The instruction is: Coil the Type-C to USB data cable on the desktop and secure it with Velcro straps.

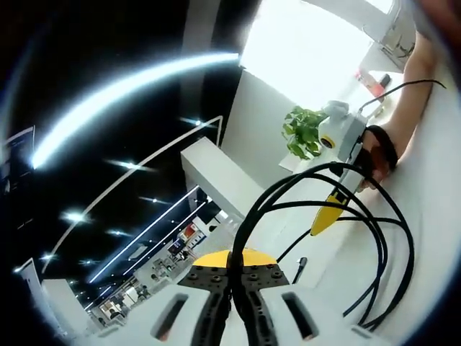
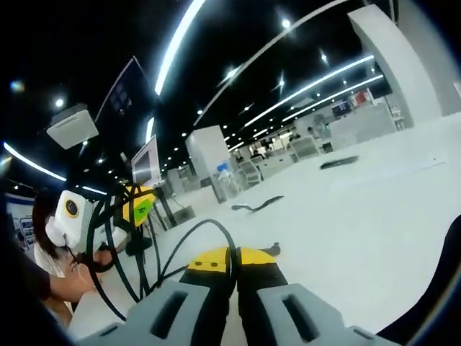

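Note:
A black data cable [image 1: 328,189] rises in several loops from my left gripper [image 1: 232,285], whose jaws are shut on it. The loops reach the right gripper [image 1: 322,223], yellow-tipped and held by a hand over the white desktop [image 1: 432,216]. One cable plug [image 1: 300,264] hangs loose near the desk. In the right gripper view, my right gripper [image 2: 234,277] is shut on the cable [image 2: 209,227], which arcs left to the left gripper [image 2: 139,204] holding the coil [image 2: 108,252]. A black strap-like strip [image 2: 256,205] lies on the desktop [image 2: 360,223] beyond.
A green potted plant [image 1: 302,131] stands at the desk's far end, with a red item [image 1: 369,83] further back. Another dark flat object [image 2: 338,162] lies far out on the desktop. A person's arm [image 1: 414,94] stretches along the desk.

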`<state>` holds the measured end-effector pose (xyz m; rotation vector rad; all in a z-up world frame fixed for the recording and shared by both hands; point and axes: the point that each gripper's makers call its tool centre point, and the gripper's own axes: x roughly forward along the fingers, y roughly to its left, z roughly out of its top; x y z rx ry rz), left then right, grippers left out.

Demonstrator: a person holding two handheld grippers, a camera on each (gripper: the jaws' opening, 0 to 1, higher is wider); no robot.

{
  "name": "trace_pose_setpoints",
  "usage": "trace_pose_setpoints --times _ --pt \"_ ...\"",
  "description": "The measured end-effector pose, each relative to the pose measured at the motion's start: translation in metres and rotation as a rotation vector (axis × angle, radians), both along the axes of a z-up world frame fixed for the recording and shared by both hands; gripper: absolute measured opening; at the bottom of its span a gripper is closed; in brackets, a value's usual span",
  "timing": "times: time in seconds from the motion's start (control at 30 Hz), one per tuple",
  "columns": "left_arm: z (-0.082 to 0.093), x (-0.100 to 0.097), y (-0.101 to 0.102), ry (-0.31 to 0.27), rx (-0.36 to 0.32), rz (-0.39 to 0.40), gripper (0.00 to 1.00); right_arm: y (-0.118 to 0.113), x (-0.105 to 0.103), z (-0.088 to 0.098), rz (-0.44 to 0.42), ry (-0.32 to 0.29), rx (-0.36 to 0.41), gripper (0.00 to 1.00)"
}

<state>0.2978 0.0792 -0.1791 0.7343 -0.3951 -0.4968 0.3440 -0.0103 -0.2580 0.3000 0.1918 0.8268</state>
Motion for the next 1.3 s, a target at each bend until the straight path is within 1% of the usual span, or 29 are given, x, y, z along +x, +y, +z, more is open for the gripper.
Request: trace_pose_setpoints --times 0.3,0.67,1.0,1.17,1.3 --pt "-0.001 -0.001 -0.002 -0.003 0.01 -0.009 0.04 0.001 -0.008 0.024 0.013 -0.043 0.037 0.02" --pt "-0.004 0.0 -0.002 -0.004 0.028 -0.002 0.04 0.011 -0.028 0.055 0.073 -0.121 0.078 0.02" --pt "-0.007 0.005 0.002 0.001 0.051 0.029 0.04 0.019 -0.039 0.065 0.113 -0.145 0.09 0.02" --pt "-0.007 0.006 0.002 -0.009 0.061 0.039 0.04 0.022 -0.043 0.071 0.131 -0.161 0.091 0.02" --pt "-0.006 0.006 0.004 -0.029 0.08 0.057 0.04 0.024 -0.047 0.074 0.147 -0.17 0.094 0.02"
